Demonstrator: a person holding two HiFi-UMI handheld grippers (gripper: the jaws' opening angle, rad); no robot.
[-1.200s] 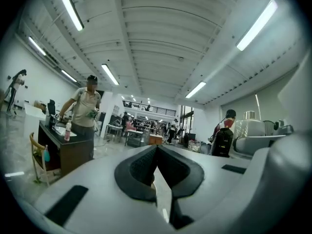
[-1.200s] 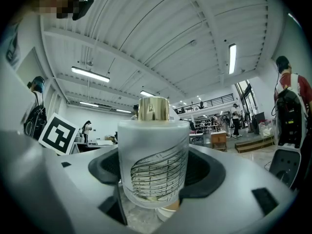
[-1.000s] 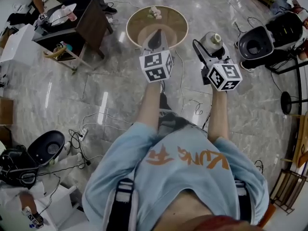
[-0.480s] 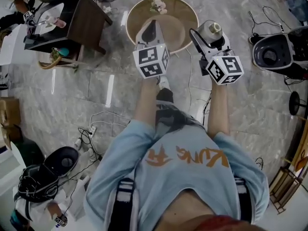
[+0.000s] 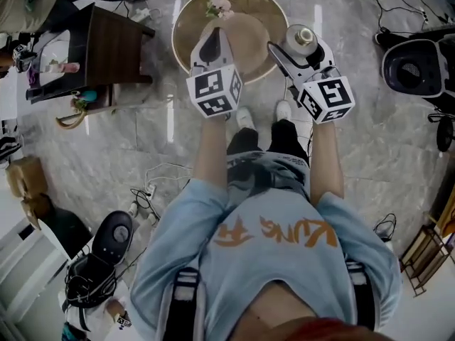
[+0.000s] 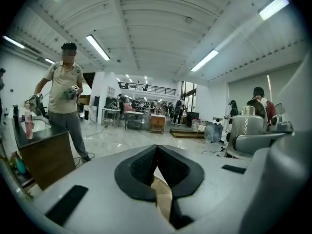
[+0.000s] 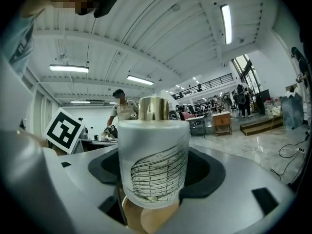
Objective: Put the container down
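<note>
Right gripper (image 7: 156, 174) pinches the frosted gold-capped container (image 7: 152, 150), which blocks most of its pads. Left gripper (image 6: 156, 152) is pressed together, empty; round table (image 5: 188, 20) partly hidden underneath.

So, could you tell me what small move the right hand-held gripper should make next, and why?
Probably ease the container inward over the table before lowering it. The right hand-held gripper is shut on it and holds it upright, and in the head view it appears only at the table's right edge.
</note>
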